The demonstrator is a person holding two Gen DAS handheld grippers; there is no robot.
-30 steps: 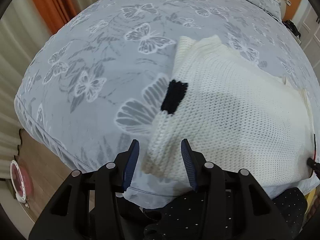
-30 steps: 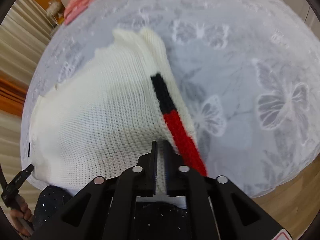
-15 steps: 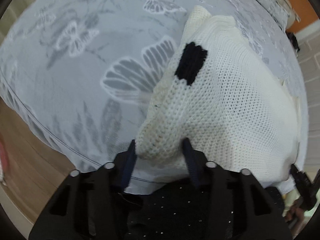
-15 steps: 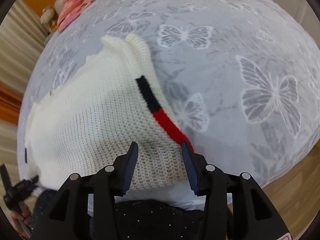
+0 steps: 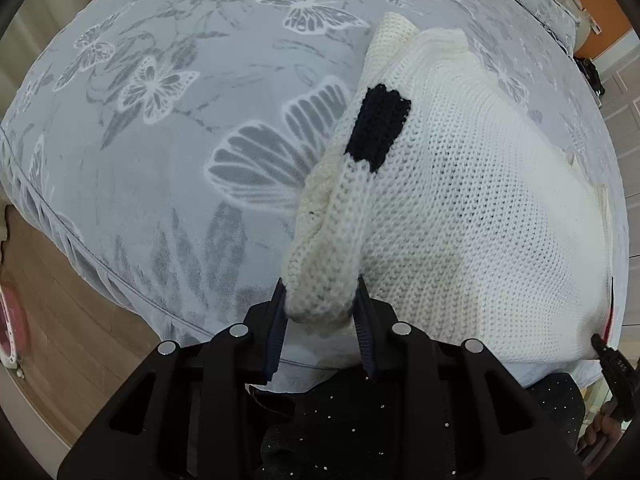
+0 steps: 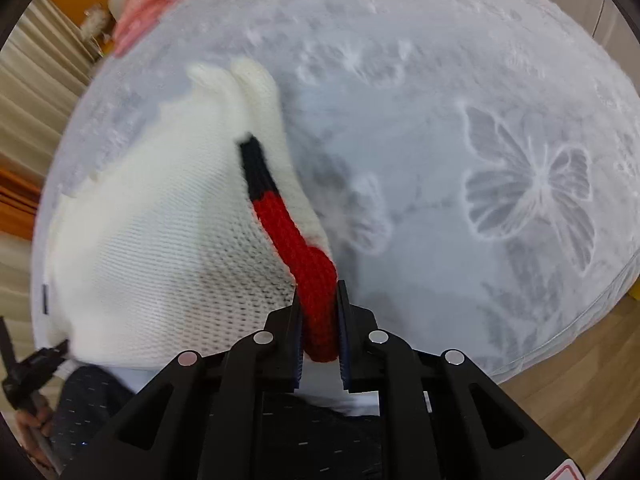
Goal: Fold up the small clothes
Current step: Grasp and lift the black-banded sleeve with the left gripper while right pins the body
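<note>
A small cream knitted sweater (image 5: 460,208) lies folded on the bed, with a black patch (image 5: 378,126) on its left edge. My left gripper (image 5: 320,292) points down at the near left corner; its jaws are closing and the pads press a bunched cream corner. In the right wrist view the sweater (image 6: 160,232) has a black-and-red band (image 6: 296,236) along its right edge. My right gripper (image 6: 319,292) is at that edge's near end; its jaws are closing and the pads squeeze the red band.
The bed cover (image 5: 160,160) is grey with white butterflies. Pink clothes (image 6: 148,0) lie at the far left corner. Wooden floor (image 6: 580,380) shows past the bed's near edge. The person's dark dotted garment (image 5: 360,420) sits just below both grippers.
The left jaws came down around the cream corner and closed on it. The right jaws opened wide, then closed on the red band. The sweater's near corners are bunched up.
</note>
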